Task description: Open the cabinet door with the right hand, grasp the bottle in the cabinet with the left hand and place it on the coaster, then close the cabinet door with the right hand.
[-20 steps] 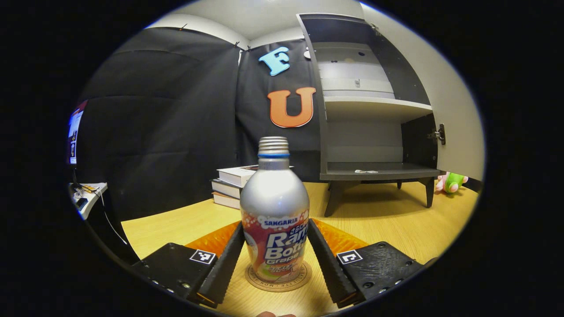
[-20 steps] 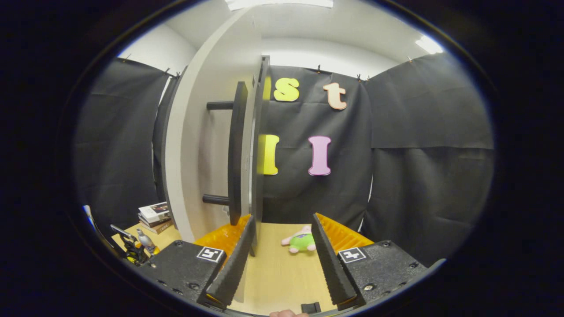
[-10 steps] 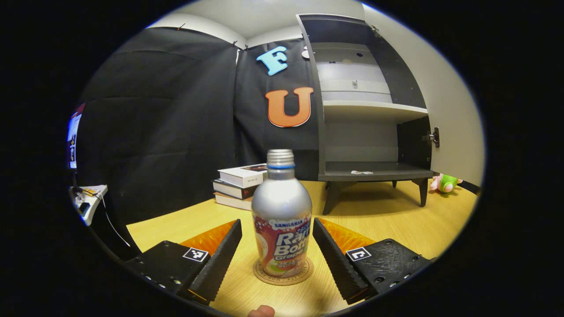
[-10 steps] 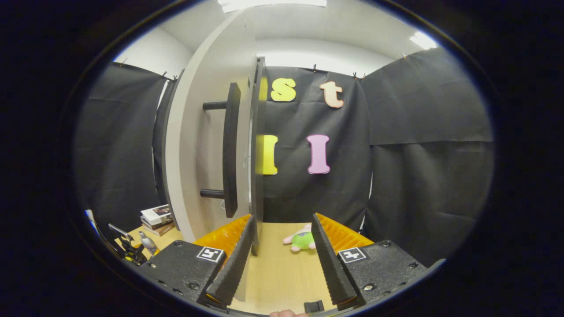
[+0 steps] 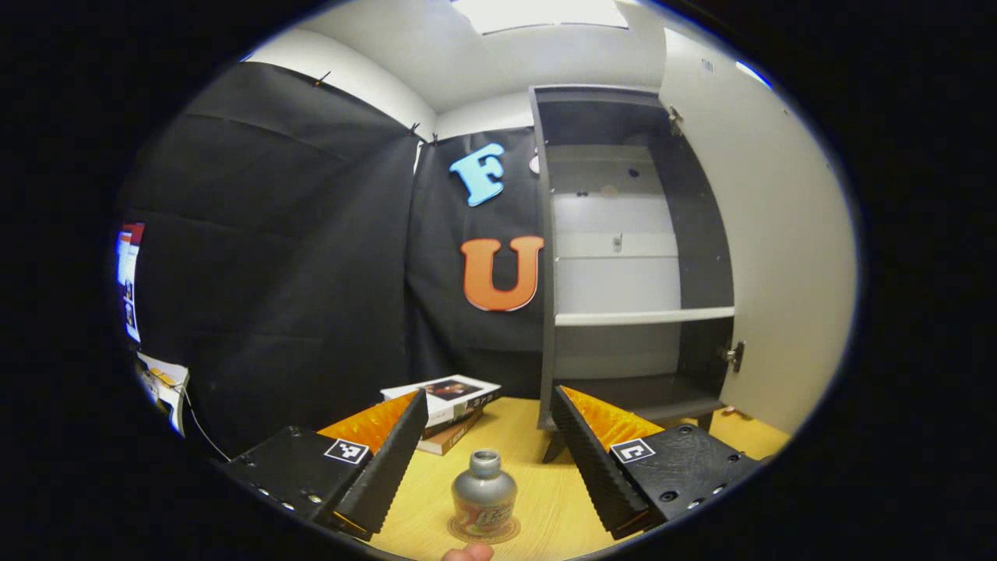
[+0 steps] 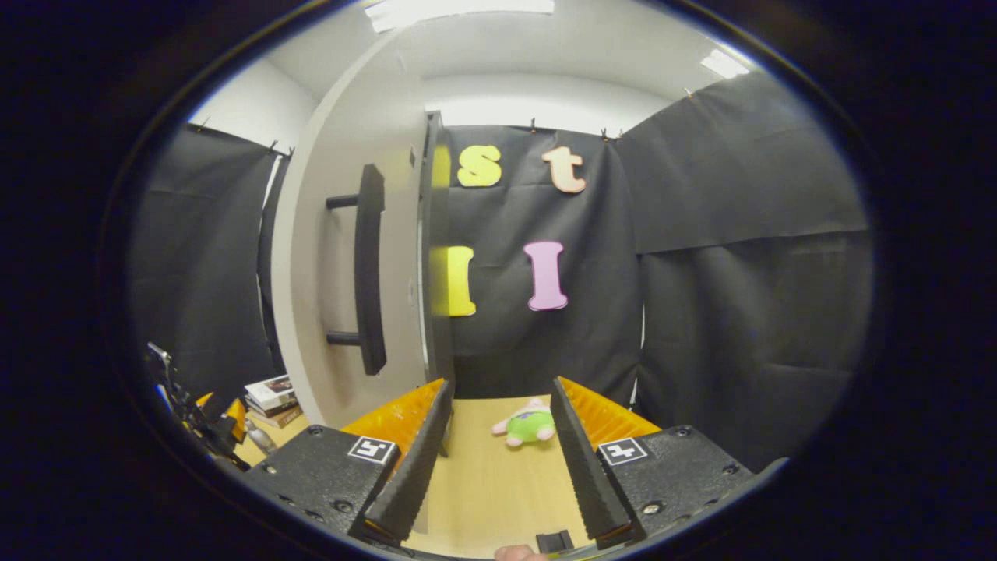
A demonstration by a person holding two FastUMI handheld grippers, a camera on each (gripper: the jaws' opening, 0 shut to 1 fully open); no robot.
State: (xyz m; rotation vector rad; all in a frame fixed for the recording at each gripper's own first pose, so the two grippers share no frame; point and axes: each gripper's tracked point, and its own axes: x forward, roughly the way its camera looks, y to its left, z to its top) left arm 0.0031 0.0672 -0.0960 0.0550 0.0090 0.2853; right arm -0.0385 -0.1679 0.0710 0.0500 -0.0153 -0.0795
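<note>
bottle (image 5: pixel 484 499) label — blurred, nothing readable

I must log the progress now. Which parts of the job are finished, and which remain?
Done: the cabinet door stands open and the bottle sits upright on the coaster, free of the open left tongs. In hand: nothing; the right tongs are open beside the door's handle. Left: closing the door.

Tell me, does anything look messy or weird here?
Nothing is spilled or broken. The bottle stands upright on its coaster. The cabinet door hangs wide open, and a green plush toy lies on the table beyond it. The bottle's neck shows no cap.
</note>
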